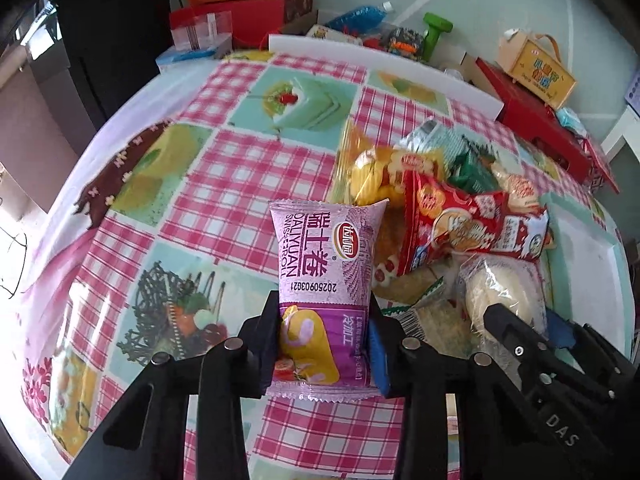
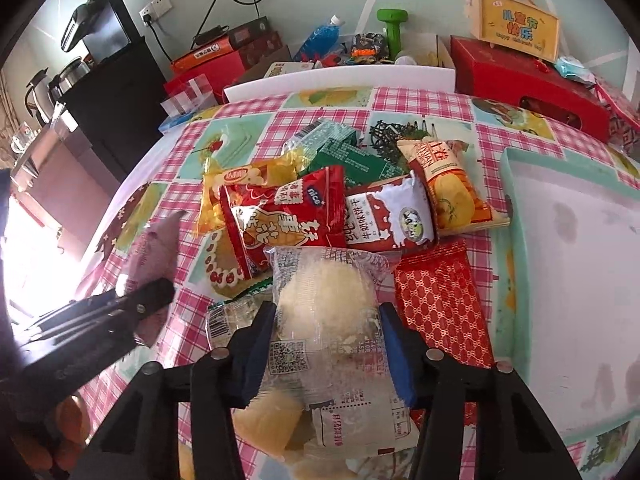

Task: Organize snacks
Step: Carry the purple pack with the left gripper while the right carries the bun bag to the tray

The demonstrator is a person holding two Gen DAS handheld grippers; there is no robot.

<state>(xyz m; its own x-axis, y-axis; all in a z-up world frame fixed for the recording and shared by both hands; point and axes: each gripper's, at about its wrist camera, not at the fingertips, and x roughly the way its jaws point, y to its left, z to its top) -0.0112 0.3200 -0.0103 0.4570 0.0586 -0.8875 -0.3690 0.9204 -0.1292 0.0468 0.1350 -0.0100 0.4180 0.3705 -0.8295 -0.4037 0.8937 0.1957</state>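
My left gripper (image 1: 324, 336) is shut on a purple Swiss roll packet (image 1: 320, 280), held upright above the checked tablecloth. My right gripper (image 2: 326, 344) is shut on a clear packet with a pale round bun (image 2: 324, 300); that packet (image 1: 500, 292) and gripper also show at the right of the left wrist view. Behind them lies a pile of snacks: a red packet (image 2: 280, 216), a red-and-white milk biscuit packet (image 2: 388, 216), a yellow bag (image 2: 240, 180), an orange roll packet (image 2: 448, 184), green packets (image 2: 352, 156). A flat red patterned packet (image 2: 440, 300) lies right of the bun.
A white tray with a mint rim (image 2: 572, 280) sits at the table's right. Along the back edge stand a white board (image 2: 340, 76), red boxes (image 2: 528, 84), a yellow carry box (image 2: 516, 28), a green dumbbell (image 2: 392, 28) and a blue bottle (image 2: 320, 38). A black cabinet (image 2: 116, 92) stands left.
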